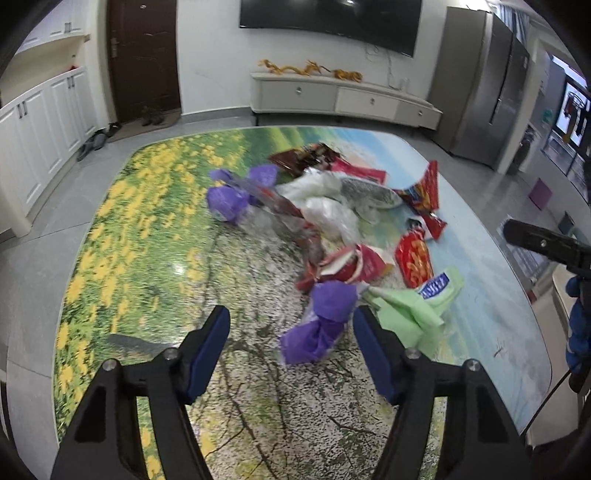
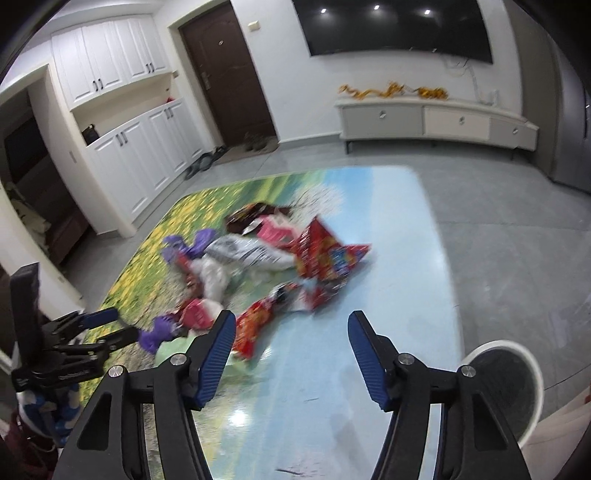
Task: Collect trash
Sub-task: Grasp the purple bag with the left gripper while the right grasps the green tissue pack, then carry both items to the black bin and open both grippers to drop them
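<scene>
left gripper: jaws spread wide, holding nothing, poised low over the table with a purple wrapper between its blue pads.
right gripper: jaws released and wide apart, nothing between them, hanging over the bare near-right part of the table; in the left wrist view only its dark tip shows at the far right.
purple wrapper: crumpled, lying on the table at the near edge of the litter, closer to the right-hand pad; touching cannot be told.
green wrapper: pale green with a blue label, just right of the purple one.
trash pile: red snack bags, white and clear plastic, a silver bag, a second purple wrapper at its left, a dark red packet at the far end, all heaped mid-table.
table: glossy top printed with yellow flowers on the left and blue sky on the right.
white bin: round rim with dark inside, on the floor off the table's near-right corner.
background: brown door, wall tv, low white cabinet along the far wall.
</scene>
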`<state>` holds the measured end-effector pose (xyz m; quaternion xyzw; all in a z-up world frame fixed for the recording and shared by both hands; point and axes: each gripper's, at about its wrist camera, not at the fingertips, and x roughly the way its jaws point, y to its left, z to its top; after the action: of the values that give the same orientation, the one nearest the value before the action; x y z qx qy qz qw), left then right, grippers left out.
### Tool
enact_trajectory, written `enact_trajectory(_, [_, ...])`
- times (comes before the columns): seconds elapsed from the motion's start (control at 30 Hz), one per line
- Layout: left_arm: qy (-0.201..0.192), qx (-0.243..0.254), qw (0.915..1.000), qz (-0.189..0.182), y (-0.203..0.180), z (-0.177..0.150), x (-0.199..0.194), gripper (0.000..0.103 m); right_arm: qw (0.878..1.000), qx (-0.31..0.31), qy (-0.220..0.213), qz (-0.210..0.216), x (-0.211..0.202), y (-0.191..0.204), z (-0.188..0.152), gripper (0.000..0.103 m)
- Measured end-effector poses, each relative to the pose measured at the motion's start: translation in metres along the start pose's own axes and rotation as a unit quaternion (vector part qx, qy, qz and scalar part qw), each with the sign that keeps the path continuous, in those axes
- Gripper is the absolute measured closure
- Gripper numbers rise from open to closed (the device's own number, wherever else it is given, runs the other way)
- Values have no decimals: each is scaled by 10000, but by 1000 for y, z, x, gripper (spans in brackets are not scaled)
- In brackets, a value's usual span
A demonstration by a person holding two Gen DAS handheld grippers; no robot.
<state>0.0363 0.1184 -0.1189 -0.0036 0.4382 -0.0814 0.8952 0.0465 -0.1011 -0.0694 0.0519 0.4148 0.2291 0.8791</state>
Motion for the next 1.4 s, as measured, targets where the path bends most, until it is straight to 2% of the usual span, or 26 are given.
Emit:
enact_trajectory(0.13, [140,163,9997,-103,-3,-2,13,39,9980,-204,339,489,18,15,-4,42])
enact_trajectory(0.3, [250,299,9990,-207,-4,-2,23,46,9900,-931,571,897,27,46,-1,42])
enact_trajectory(0.37, [286,342,9987,-260,-4,-2,26,49,9845,-1309,658,967,33,59,1,38])
enact_trajectory(0.53, [443,305,9977,-413,0,-4,35,65,9639,-2201,1115,1006,62,82,-6,37])
enact_trajectory(0.7, [406,332,9977,-422,0,-10,32,71,9493,-2605,1441,1015,80,88,-20,37])
enact_trajectory(0.8, [388,315,9978,-445,-1,-12,29,74,9429,-2757,1553,1039,82,88,-28,44])
enact_trajectory(0.87, [369,245,9979,-468,-1,-14,25,75,9401,-2818,1601,1054,83,89,-34,54])
enact_trajectory(0.93, [357,178,9981,-464,-1,-15,23,75,9391,-2847,1608,1054,84,89,-38,57])
enact_trajectory(0.97, [345,125,9984,-442,0,-17,21,75,9390,-2840,1613,1082,85,89,-39,63])
enact_trajectory(1.07, [307,-24,9988,-386,2,-21,13,75,9399,-2805,1572,1148,85,88,-39,67])
enact_trajectory(1.27, [136,-183,9995,-236,2,-23,-9,75,9496,-2512,1259,1390,66,81,-40,69])
enact_trajectory(1.4, [18,-178,9996,-218,-4,-19,-23,75,9590,-2156,880,1616,44,73,-34,69])
